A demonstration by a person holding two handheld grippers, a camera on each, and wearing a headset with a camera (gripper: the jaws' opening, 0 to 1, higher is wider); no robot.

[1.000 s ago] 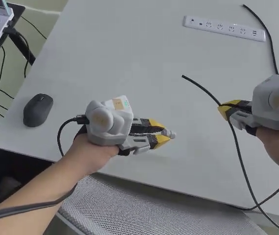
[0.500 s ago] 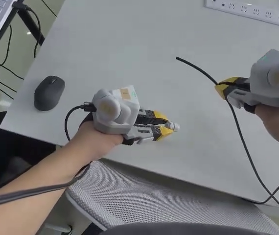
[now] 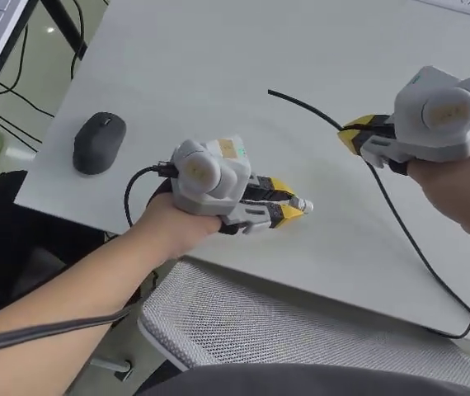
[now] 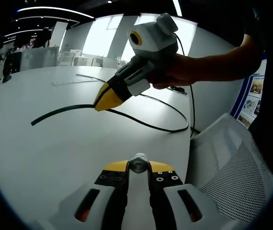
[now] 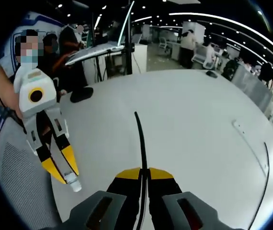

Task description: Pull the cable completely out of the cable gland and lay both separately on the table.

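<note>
Table (image 5: 199, 120), cable (image 5: 139, 132) straight beyond right tongs (image 5: 144, 170)

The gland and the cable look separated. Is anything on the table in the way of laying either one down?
Nothing visible is in the way. The cable gland in the left gripper and the cable in the right gripper hang over bare table. The mouse lies well off to the left.
</note>
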